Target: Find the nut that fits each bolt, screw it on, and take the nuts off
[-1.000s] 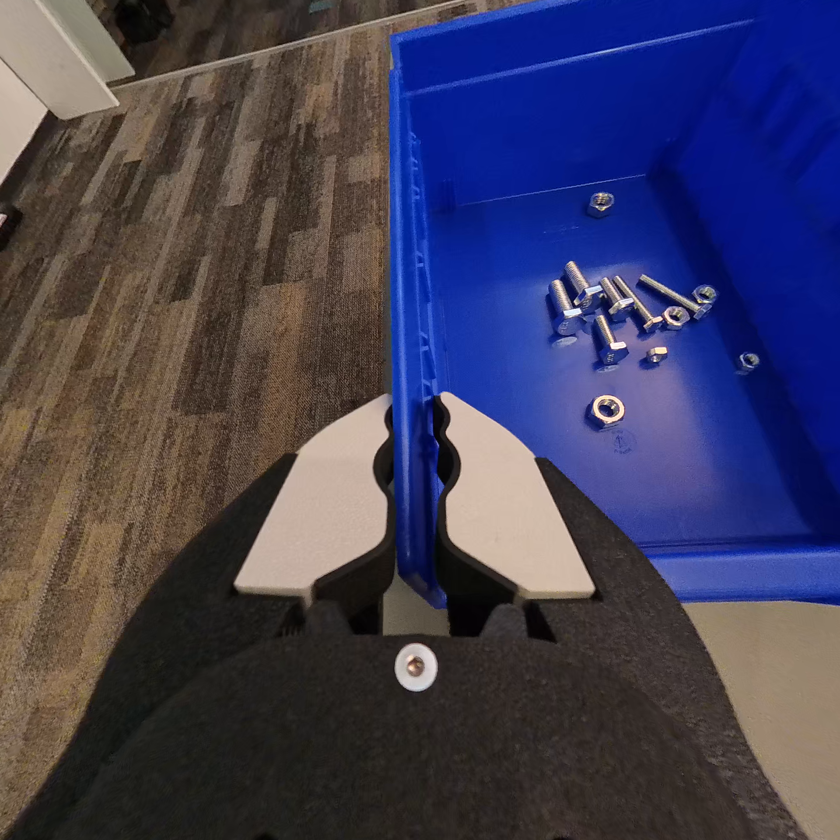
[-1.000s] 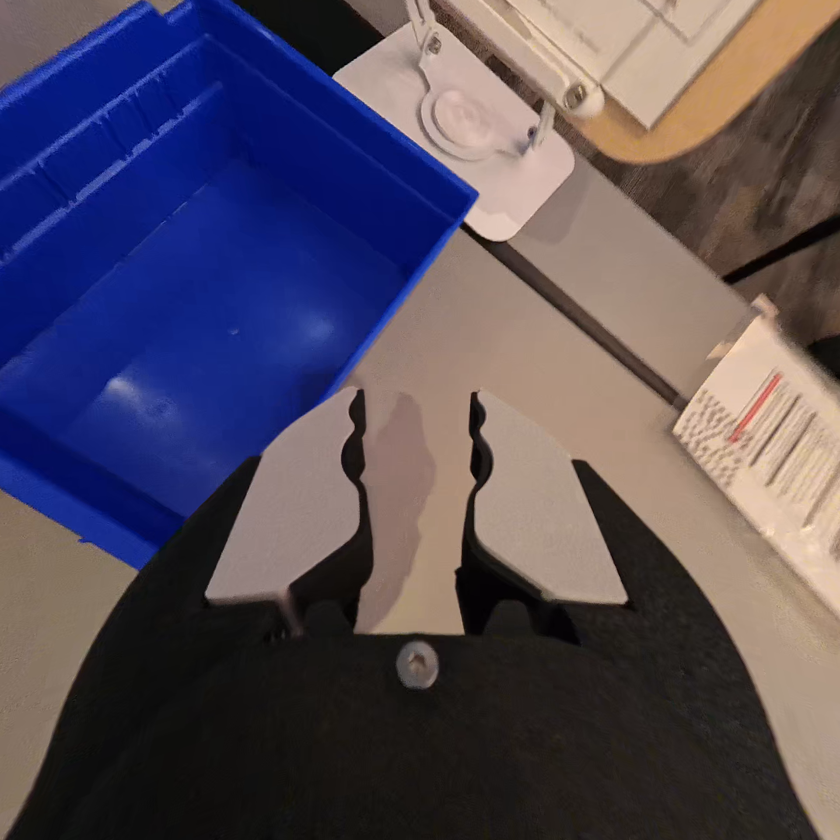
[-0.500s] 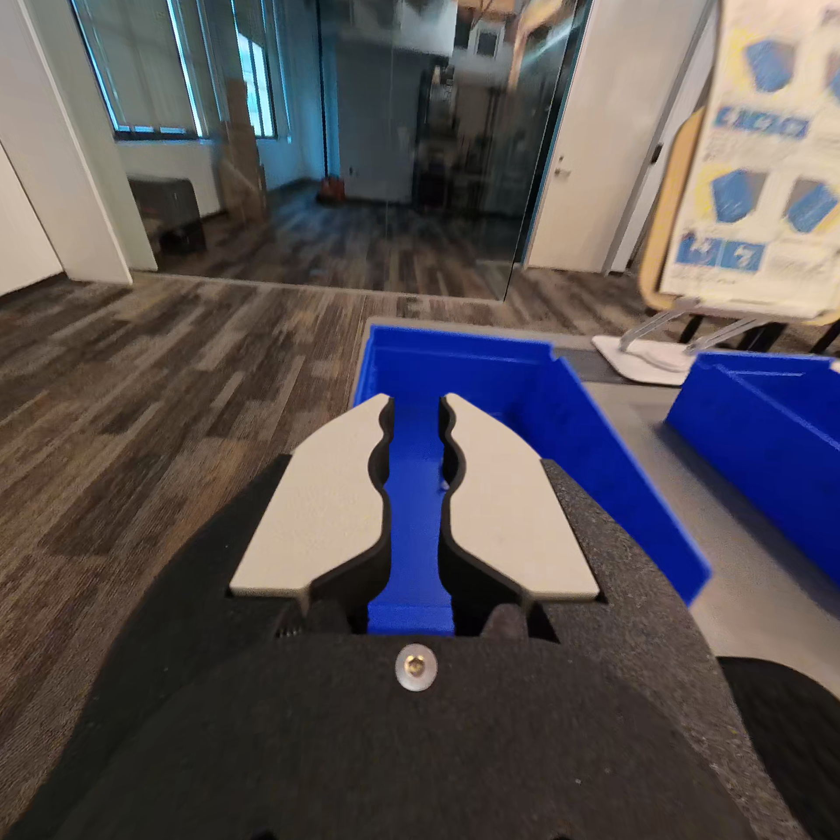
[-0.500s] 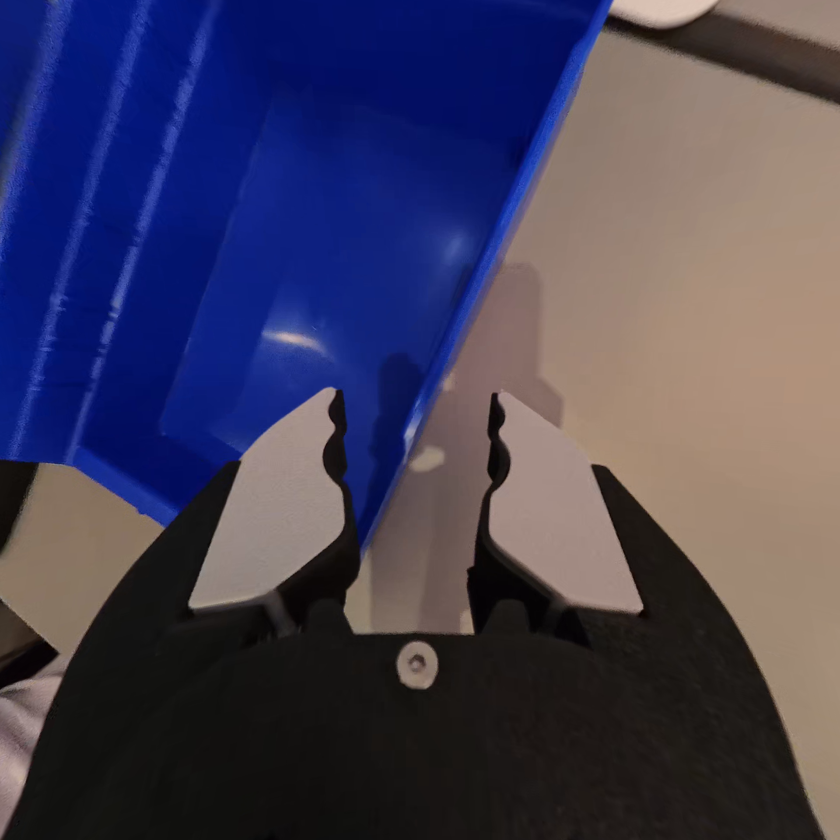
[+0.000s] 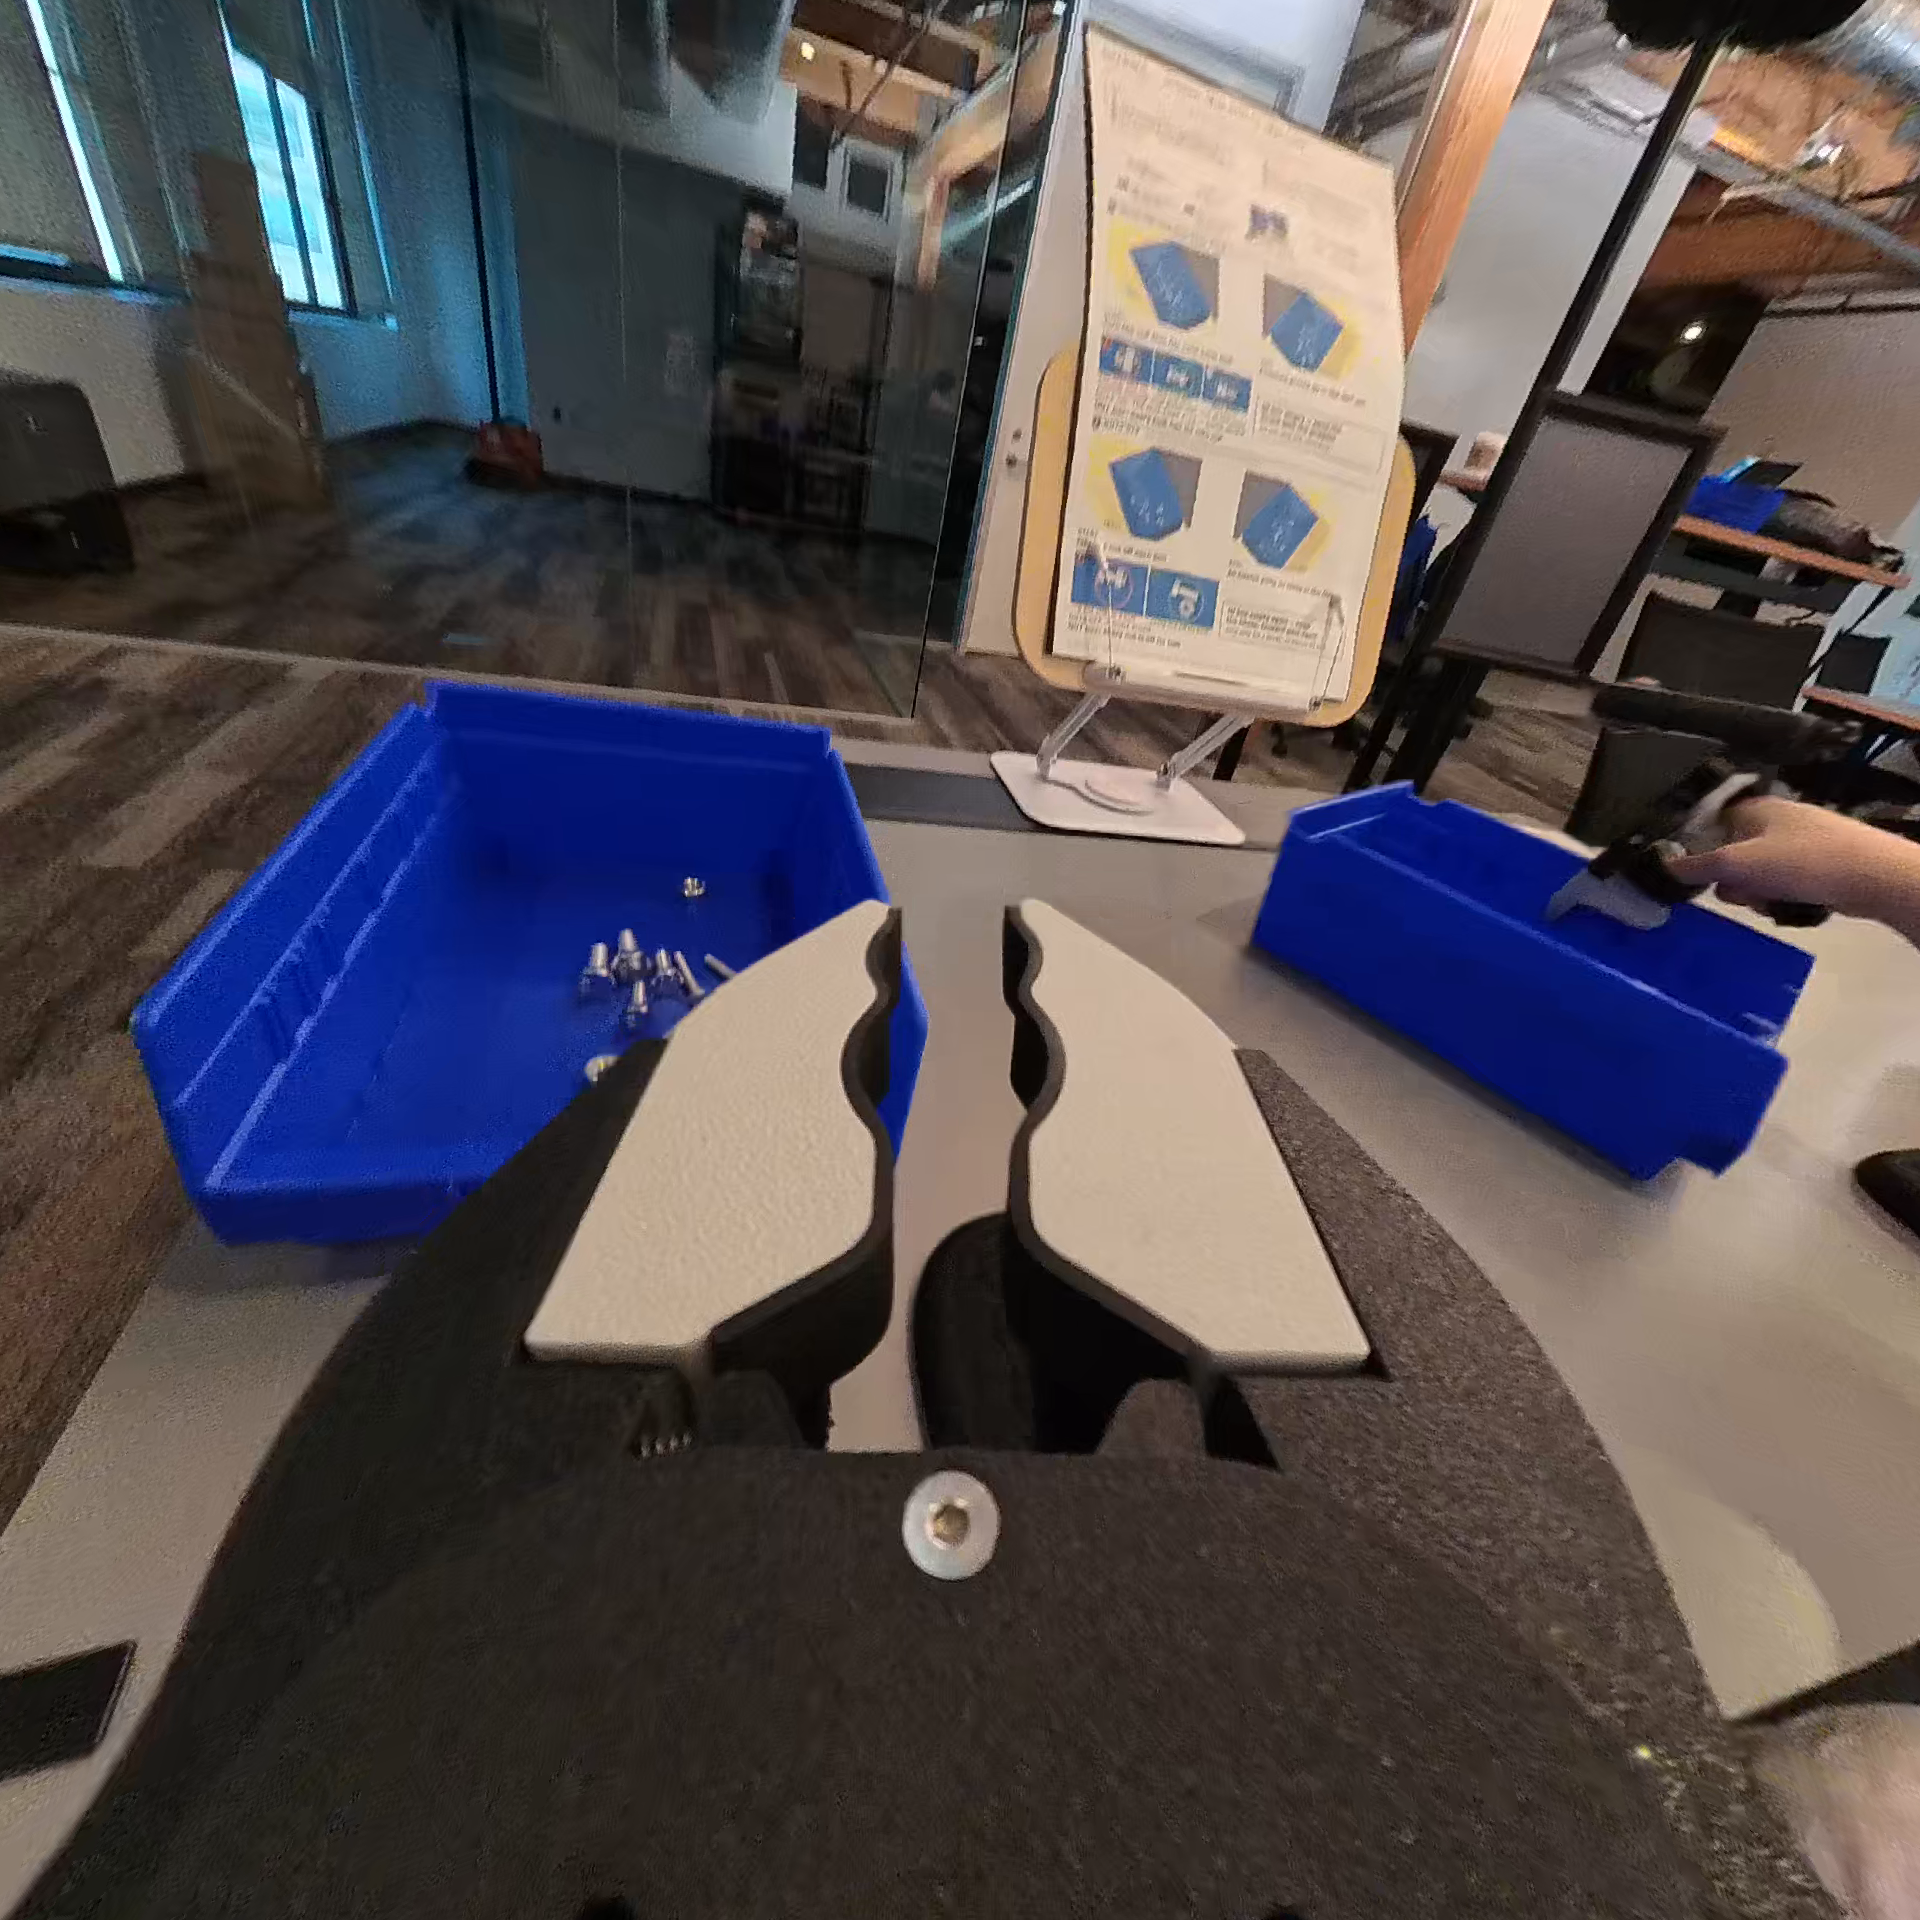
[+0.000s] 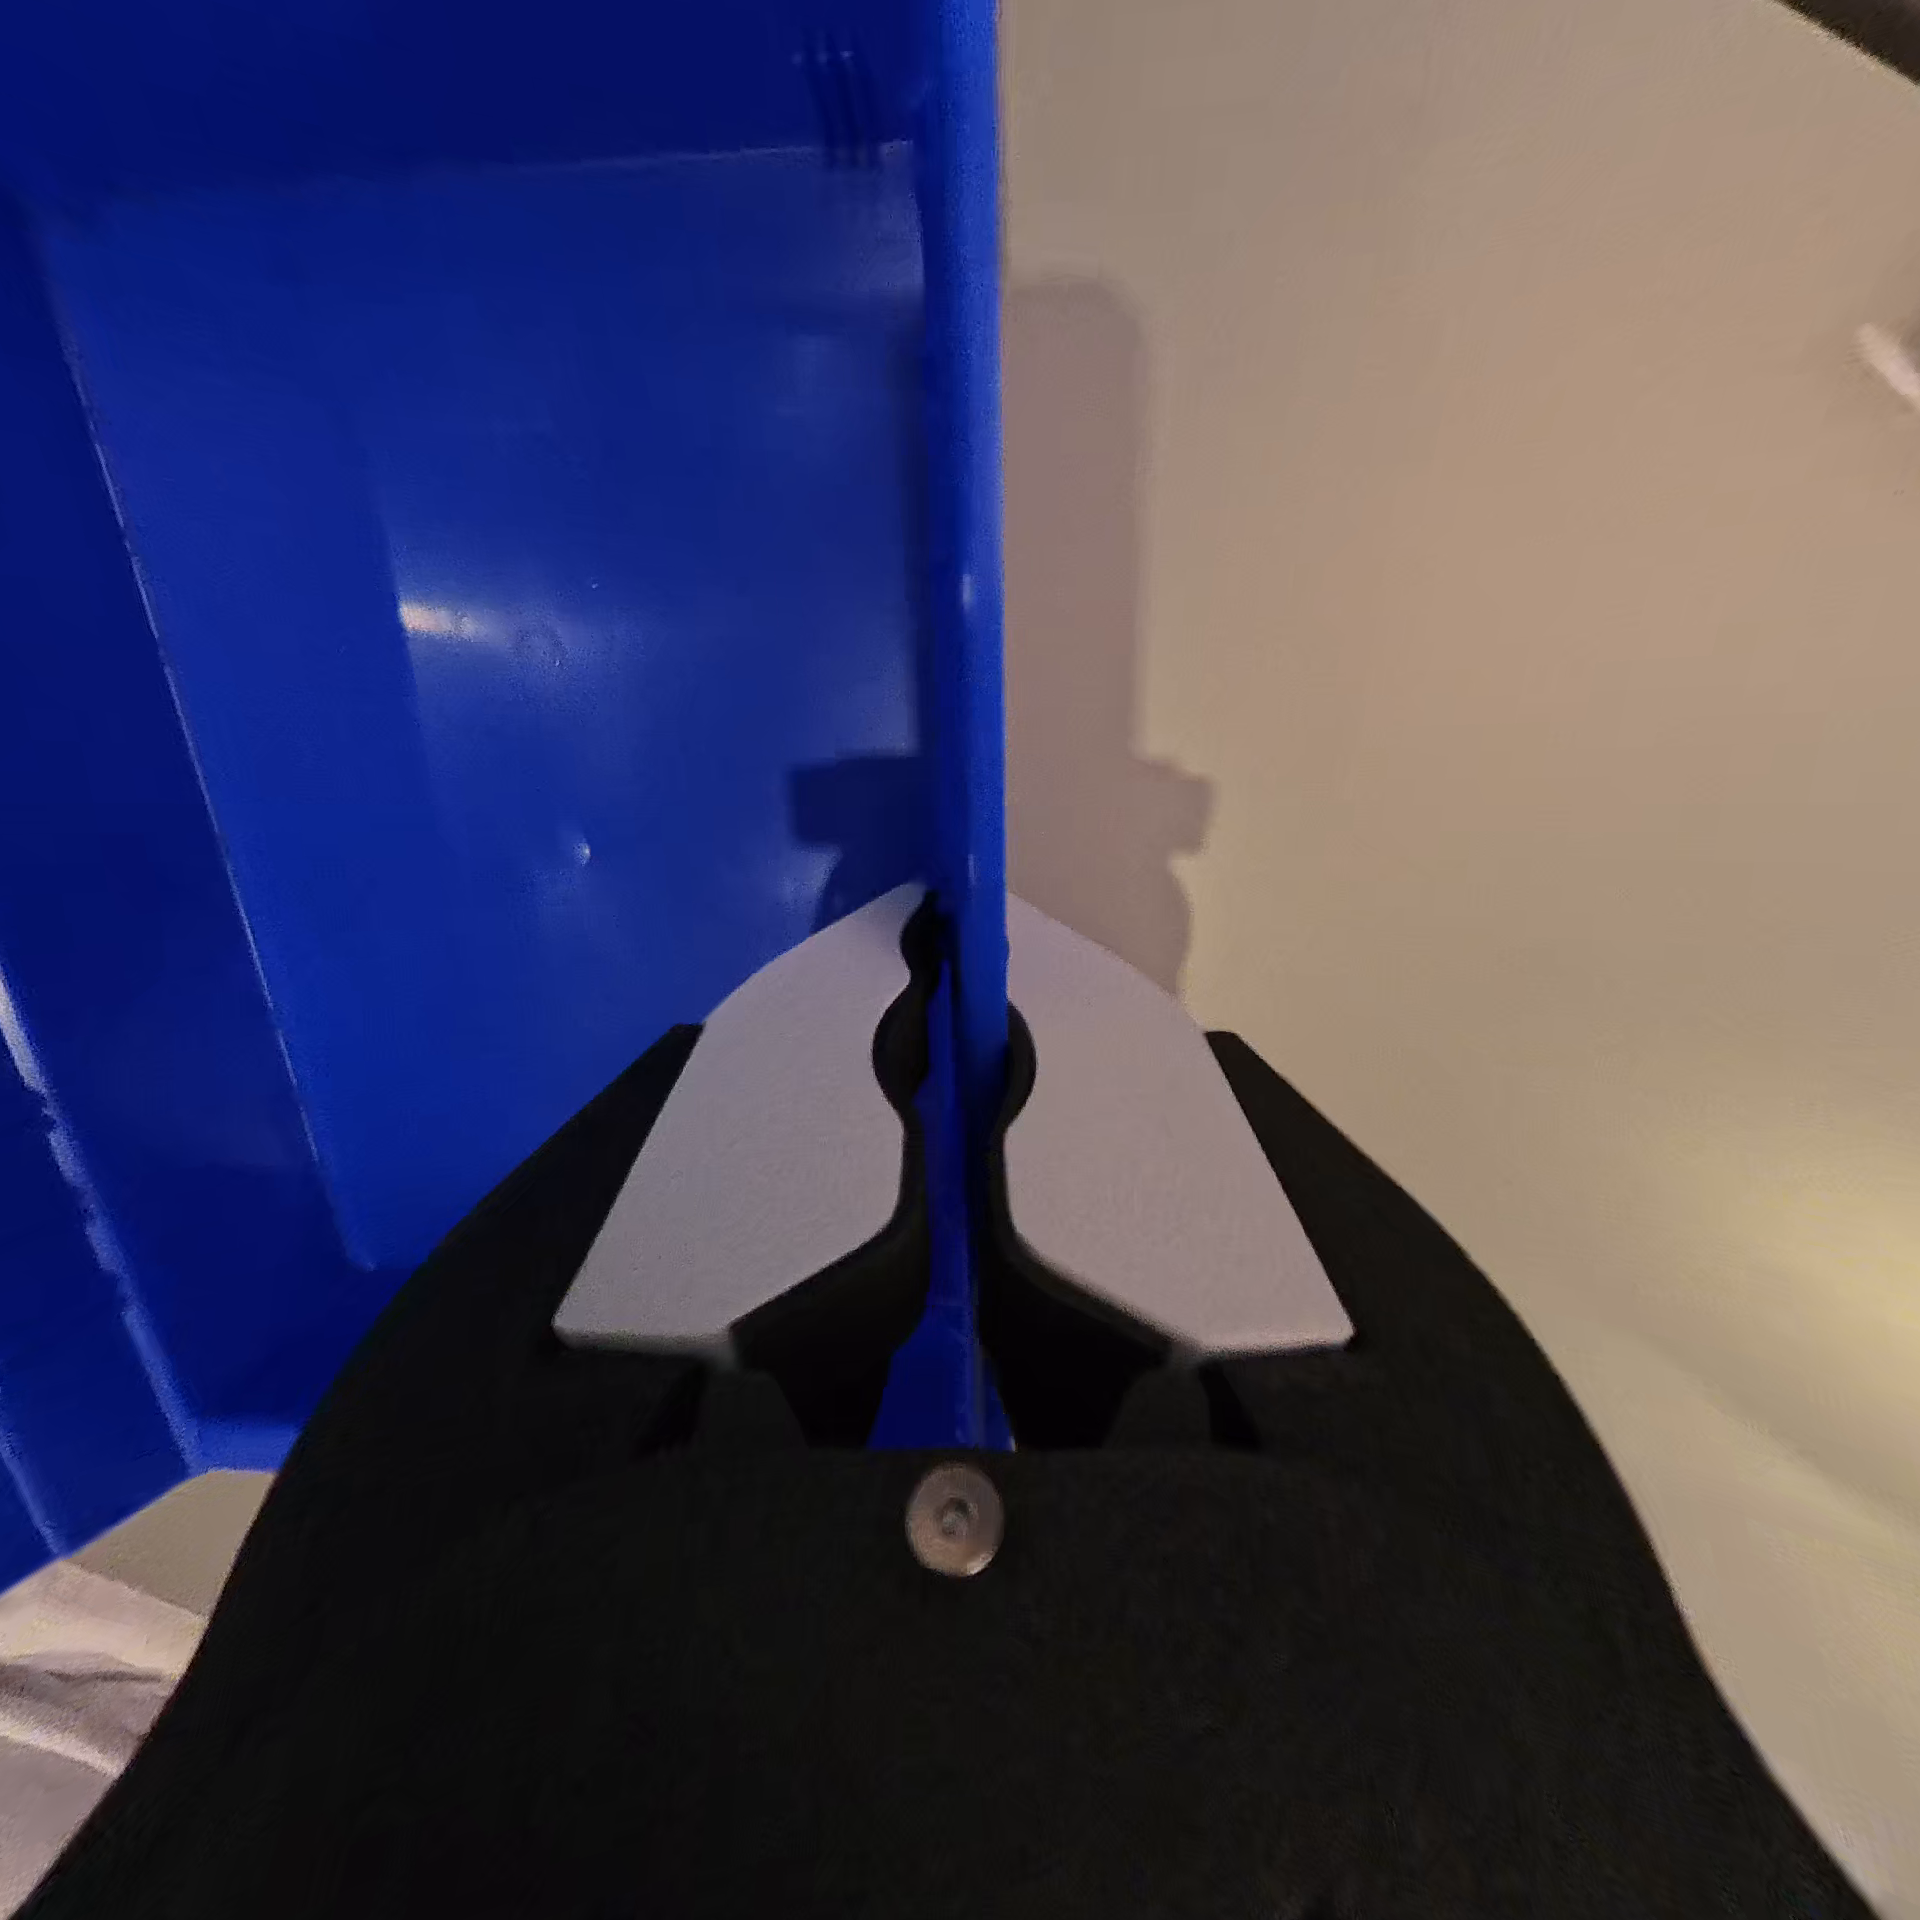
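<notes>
A blue bin at the left of the grey table holds several loose silver bolts and nuts. My left gripper is open and empty, over the table just right of that bin. A second blue bin stands at the right and looks empty inside. My right gripper is shut on the right-hand wall of that second bin, one finger inside and one outside. The left wrist view shows the right gripper on that bin's far edge, held by a hand.
An instruction sheet on a white stand stands at the back of the table. Carpeted floor lies beyond the table's left edge. A dark object lies at the right edge. The left gripper's tips are roughly 65 cm from the right gripper's.
My left gripper let go of the left bin's wall and drew back to the right, open. My right gripper came over the second bin's wall and closed on it.
</notes>
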`<state>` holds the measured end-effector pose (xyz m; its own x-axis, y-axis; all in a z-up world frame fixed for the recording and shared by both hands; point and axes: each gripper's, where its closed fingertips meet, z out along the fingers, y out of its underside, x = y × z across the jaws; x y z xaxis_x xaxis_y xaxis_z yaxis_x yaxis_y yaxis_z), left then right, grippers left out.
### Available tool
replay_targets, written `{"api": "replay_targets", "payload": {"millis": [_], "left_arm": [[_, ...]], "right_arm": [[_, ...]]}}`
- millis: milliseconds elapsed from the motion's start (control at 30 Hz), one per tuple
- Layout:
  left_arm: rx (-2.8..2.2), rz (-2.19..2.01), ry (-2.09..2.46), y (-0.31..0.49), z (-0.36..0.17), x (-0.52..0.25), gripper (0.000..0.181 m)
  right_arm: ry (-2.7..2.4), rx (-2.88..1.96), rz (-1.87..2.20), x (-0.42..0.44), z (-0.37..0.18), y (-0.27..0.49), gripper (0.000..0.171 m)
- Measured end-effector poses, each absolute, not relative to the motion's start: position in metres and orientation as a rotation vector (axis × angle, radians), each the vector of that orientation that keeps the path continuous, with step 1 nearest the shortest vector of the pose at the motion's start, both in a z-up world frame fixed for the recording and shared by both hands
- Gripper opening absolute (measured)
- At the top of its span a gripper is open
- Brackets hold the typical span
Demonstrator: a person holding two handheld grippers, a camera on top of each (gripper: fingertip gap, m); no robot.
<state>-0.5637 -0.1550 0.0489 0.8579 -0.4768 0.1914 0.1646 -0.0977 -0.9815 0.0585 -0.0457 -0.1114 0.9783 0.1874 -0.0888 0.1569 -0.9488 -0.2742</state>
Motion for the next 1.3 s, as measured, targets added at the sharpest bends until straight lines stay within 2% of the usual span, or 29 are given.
{"api": "replay_targets", "payload": {"millis": [333,567,900,1300], "left_arm": [[-1.496,-0.578,0.186,-0.166,0.076,-0.562,0.018],[-1.511,-0.525,0.205,-0.151,0.091,-0.546,0.018],[-1.555,-0.56,0.25,-0.13,0.089,-0.507,0.018],[-1.548,-0.597,0.263,-0.128,0.09,-0.496,0.018]], "right_arm": [[0.078,-2.819,0.16,0.269,-0.115,-0.122,0.005],[0.217,-2.783,0.1,0.369,-0.116,-0.165,0.006],[0.155,-2.789,0.104,0.416,-0.116,-0.191,0.005],[0.078,-2.763,0.13,0.405,-0.116,-0.187,0.005]]}}
